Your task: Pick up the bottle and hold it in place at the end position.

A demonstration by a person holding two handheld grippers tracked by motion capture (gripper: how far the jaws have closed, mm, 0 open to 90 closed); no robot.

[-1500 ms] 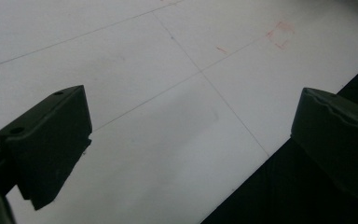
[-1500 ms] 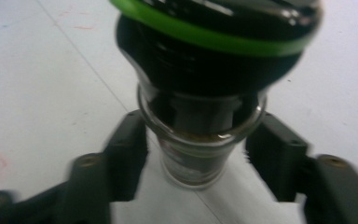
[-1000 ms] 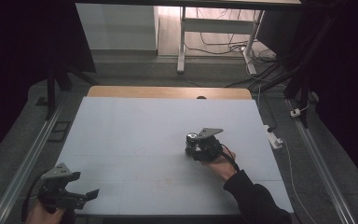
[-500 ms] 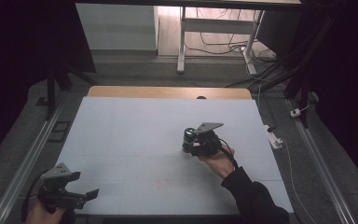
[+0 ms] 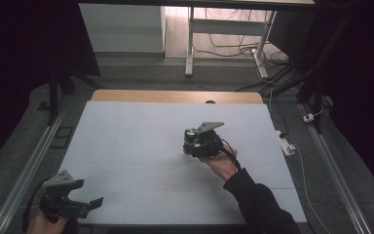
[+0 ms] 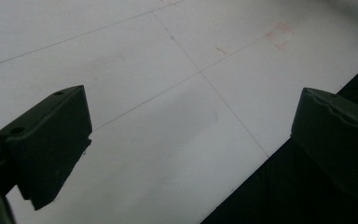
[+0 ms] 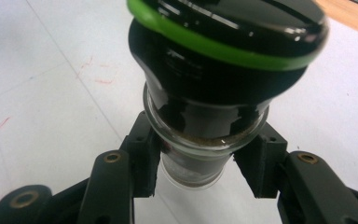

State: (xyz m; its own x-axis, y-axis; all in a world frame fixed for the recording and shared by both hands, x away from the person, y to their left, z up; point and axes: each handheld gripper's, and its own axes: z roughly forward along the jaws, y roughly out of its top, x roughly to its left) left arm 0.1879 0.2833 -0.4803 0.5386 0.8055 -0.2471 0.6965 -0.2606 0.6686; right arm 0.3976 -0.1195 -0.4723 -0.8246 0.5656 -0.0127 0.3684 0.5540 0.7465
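Note:
A glass jar (image 7: 223,70) with a black cap and a green ring holds dark grains. My right gripper (image 7: 200,163) is shut on its glass neck, with a black pad pressed against each side. In the high view the jar (image 5: 190,135) sits in the right gripper (image 5: 196,146) just above the middle of the white table (image 5: 126,141), held by a hand in a dark sleeve. My left gripper (image 5: 88,192) hovers at the table's near left corner. Its jaws stand wide apart with nothing between them, over bare table surface (image 6: 168,121) and the dark near edge.
A wooden strip (image 5: 175,96) runs along the table's far edge. Metal rails (image 5: 24,170) flank the table on both sides. A white power strip (image 5: 287,145) and cables lie on the floor at the right. Faint red marks (image 6: 279,35) dot the surface.
The right gripper has carried the jar a little to the left and upward, away from the person. The left gripper has stayed in place.

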